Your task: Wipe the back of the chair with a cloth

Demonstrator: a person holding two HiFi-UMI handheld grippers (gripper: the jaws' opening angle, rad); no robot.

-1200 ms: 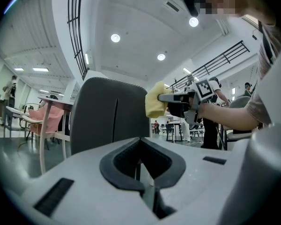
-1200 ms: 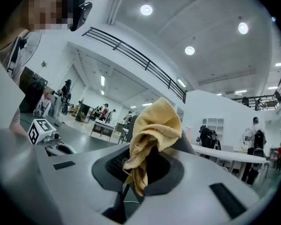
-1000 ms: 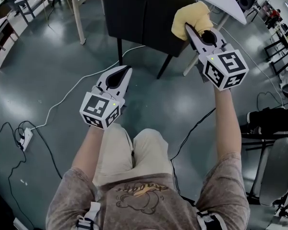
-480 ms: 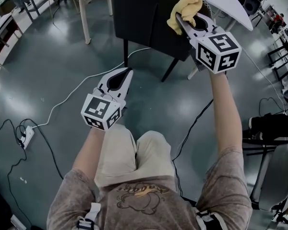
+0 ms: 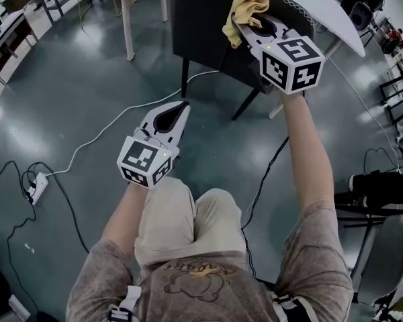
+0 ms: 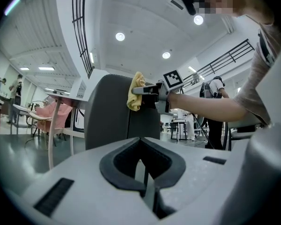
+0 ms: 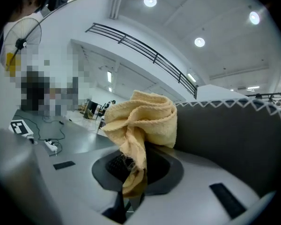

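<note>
A dark grey chair back (image 5: 205, 25) stands in front of me at the top of the head view. My right gripper (image 5: 237, 24) is shut on a crumpled yellow cloth (image 5: 246, 7) and holds it against the chair back's upper edge. In the right gripper view the cloth (image 7: 143, 121) bulges out of the jaws, with the chair back (image 7: 234, 135) just to its right. My left gripper (image 5: 182, 110) hangs lower over the floor, shut and empty, apart from the chair. Its own view shows the chair back (image 6: 110, 111) and the cloth (image 6: 136, 92) ahead.
A white table top (image 5: 309, 5) overhangs the chair at the upper right. A white table leg (image 5: 127, 19) stands left of the chair. A white cable (image 5: 87, 143) and a power strip (image 5: 35, 190) lie on the floor at the left. Another chair (image 5: 383, 247) is at the right edge.
My right gripper has carried the cloth leftward and farther along the chair back's top edge. The left gripper has hardly moved.
</note>
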